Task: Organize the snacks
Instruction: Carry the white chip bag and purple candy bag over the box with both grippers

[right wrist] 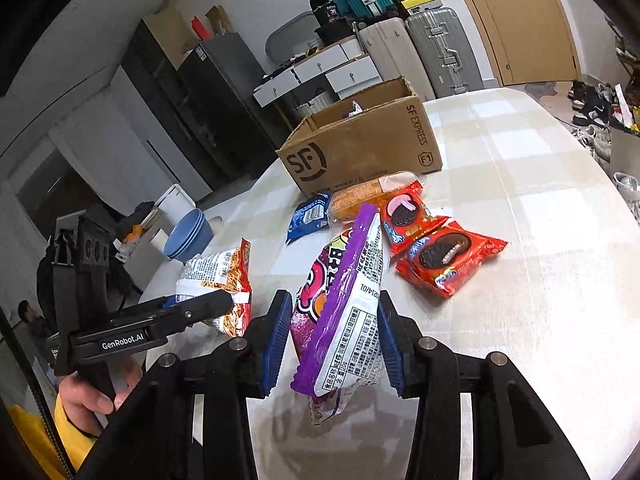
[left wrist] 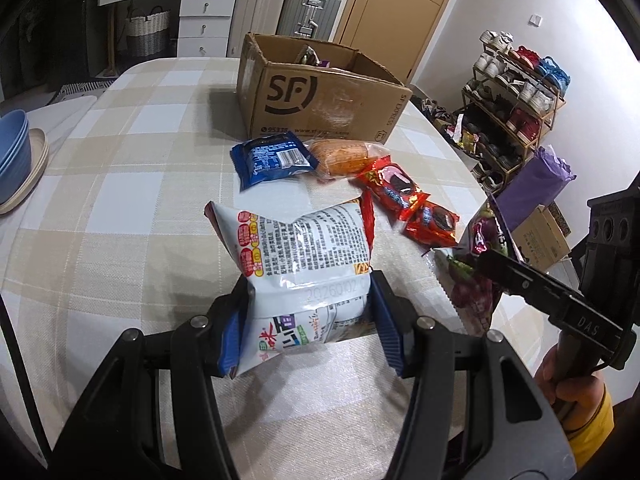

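Observation:
My left gripper [left wrist: 310, 320] is shut on a white and red noodle snack bag [left wrist: 300, 248], held above the checked tablecloth; the bag also shows in the right wrist view [right wrist: 218, 280]. My right gripper [right wrist: 334, 336] is shut on a purple candy bag [right wrist: 344, 304], also lifted; it shows at the right of the left wrist view [left wrist: 476, 268]. Ahead lie a blue cookie pack [left wrist: 272, 160], an orange bread pack [left wrist: 340, 156] and two red Oreo packs [left wrist: 412, 204]. An open SF cardboard box [left wrist: 320, 96] stands behind them, with some snacks inside.
Stacked blue bowls [left wrist: 14, 144] on a beige plate sit at the table's left edge. A shoe rack [left wrist: 516, 108], a purple bag and a small carton stand off the table's right side. Drawers and suitcases line the far wall.

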### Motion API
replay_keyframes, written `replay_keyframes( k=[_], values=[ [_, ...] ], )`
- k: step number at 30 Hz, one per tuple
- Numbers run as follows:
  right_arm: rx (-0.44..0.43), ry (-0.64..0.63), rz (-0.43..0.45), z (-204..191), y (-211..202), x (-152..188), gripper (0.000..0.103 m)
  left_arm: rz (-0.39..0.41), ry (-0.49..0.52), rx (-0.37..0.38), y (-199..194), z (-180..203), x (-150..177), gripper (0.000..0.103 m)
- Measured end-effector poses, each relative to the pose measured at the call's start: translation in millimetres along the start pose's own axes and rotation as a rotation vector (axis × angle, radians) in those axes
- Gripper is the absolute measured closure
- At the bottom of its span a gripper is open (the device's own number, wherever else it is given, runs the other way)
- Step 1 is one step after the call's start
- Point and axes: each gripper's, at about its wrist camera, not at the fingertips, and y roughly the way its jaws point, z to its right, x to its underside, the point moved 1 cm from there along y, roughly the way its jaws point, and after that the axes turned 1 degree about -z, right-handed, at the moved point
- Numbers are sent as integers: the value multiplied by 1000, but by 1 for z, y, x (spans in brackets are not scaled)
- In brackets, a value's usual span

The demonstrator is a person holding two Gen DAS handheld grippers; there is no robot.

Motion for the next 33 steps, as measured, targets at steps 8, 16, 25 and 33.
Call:
replay_keyframes(
  k=[8, 16, 25, 33],
  values=[
    [0, 11, 19, 2, -7, 0, 60, -3, 4, 3, 1, 3, 0, 50],
    [4, 6, 22, 1, -10, 1, 60, -6, 7, 5, 1, 3, 1, 50],
    [1, -5, 61, -9, -21, -7, 60, 1, 7, 9, -3, 1, -4, 50],
    [-39, -50, 94, -27, -27, -38, 60, 32, 2, 33, -18, -6, -27, 50]
  ],
)
